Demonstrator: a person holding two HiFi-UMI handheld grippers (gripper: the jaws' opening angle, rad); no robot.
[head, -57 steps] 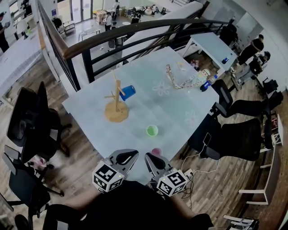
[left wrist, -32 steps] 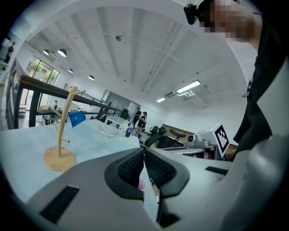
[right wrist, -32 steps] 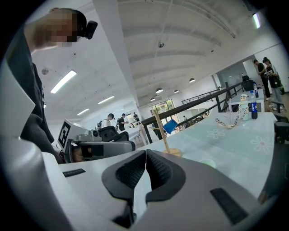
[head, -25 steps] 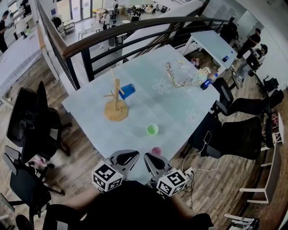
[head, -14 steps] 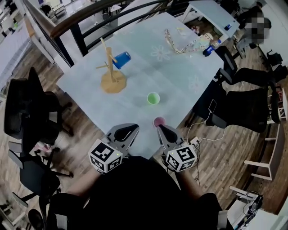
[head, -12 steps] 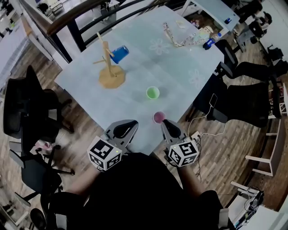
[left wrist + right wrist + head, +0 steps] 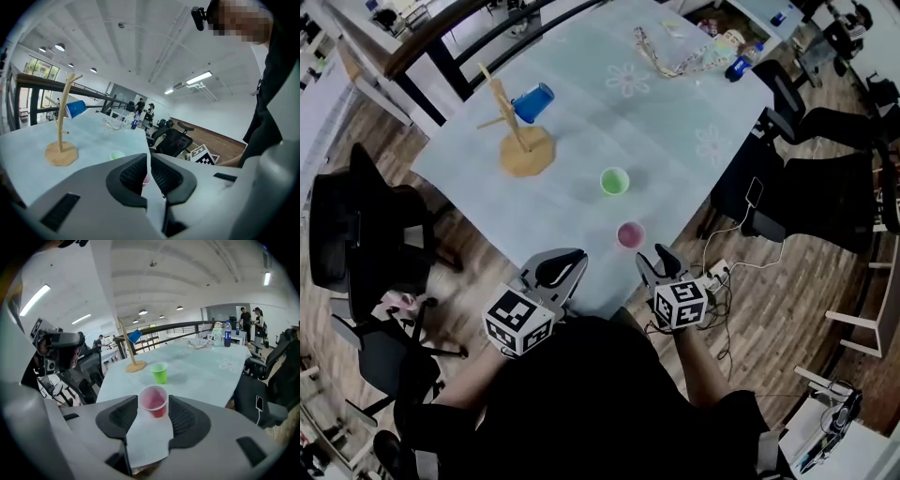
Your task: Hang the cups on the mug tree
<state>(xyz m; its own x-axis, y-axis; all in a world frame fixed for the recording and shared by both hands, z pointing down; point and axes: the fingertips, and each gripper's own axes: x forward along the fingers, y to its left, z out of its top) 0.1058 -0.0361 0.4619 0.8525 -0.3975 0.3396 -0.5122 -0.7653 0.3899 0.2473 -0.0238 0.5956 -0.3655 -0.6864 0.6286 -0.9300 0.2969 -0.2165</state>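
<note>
A wooden mug tree [image 7: 517, 141] stands at the far left of the pale table [image 7: 675, 112], with a blue cup [image 7: 532, 101] hanging on one peg. A green cup [image 7: 614, 180] stands upright mid-table, and a pink cup [image 7: 629, 234] stands near the front edge. My right gripper [image 7: 661, 262] is just short of the pink cup [image 7: 153, 398]. Its jaws have just been opening, and the cup shows in the gap between the tips, untouched. My left gripper [image 7: 553, 272] hovers shut and empty over the front edge. From it I see the tree [image 7: 62, 150] and the green cup [image 7: 116, 154].
A beaded chain [image 7: 670, 58] and a bottle [image 7: 739, 66] lie at the table's far right. Black office chairs [image 7: 825, 187] stand to the right and another [image 7: 356, 234] to the left. A phone on a cable [image 7: 756, 194] lies by the right edge. A dark railing [image 7: 441, 47] runs behind.
My right gripper has dropped and gone forward to the pink cup, and its jaws have parted. The left gripper sank slightly and stays shut. The head view has tipped further down.
</note>
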